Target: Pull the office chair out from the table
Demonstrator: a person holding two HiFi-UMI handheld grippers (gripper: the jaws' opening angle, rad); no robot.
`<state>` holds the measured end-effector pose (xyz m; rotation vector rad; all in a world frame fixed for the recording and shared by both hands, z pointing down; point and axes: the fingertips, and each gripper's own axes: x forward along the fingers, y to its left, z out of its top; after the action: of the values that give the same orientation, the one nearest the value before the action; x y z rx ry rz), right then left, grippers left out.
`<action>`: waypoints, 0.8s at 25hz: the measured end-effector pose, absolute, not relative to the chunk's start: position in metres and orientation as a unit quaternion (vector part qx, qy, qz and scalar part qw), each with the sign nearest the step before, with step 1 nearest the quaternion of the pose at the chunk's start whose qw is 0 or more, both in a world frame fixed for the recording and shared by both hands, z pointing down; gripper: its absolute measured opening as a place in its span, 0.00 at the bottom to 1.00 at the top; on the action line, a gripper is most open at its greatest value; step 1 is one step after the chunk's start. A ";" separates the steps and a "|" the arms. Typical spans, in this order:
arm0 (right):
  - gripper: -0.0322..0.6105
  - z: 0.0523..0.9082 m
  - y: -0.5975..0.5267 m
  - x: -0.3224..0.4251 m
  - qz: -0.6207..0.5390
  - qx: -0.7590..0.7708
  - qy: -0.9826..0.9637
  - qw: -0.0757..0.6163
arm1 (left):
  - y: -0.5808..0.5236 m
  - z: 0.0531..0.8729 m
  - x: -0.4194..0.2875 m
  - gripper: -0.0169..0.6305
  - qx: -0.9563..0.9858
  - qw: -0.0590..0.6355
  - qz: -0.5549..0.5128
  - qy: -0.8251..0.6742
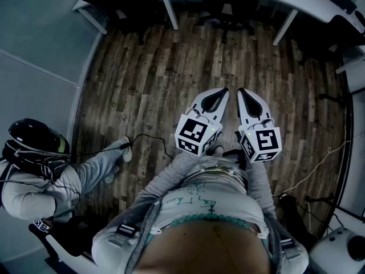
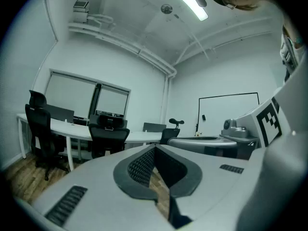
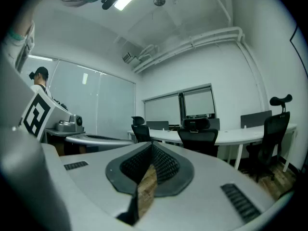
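Observation:
A black office chair stands tucked under the white curved table at the far side of the wooden floor. The same office chair shows in the left gripper view and again as the office chair in the right gripper view, well ahead of both grippers. My left gripper and right gripper are held side by side, level, in front of my body and far short of the chair. The left gripper and the right gripper are both shut with nothing between the jaws.
More black chairs stand along the same table. A person in a black cap sits at the left with cables trailing over the floor. A white device sits at the lower right.

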<state>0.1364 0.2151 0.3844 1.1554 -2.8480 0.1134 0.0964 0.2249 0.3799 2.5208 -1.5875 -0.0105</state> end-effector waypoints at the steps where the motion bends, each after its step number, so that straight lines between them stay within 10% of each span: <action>1: 0.08 0.385 0.216 0.140 0.036 0.375 -0.926 0.031 | 0.226 0.381 0.100 0.04 0.843 0.081 -0.004 -0.532; 20: 0.08 0.399 0.206 0.179 0.064 0.356 -0.932 0.023 | 0.226 0.398 0.129 0.04 0.824 0.107 -0.010 -0.556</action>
<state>0.1789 0.2060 0.3994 1.1018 -2.8856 0.1969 0.1292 0.2263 0.3982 2.4255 -1.6377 -0.0298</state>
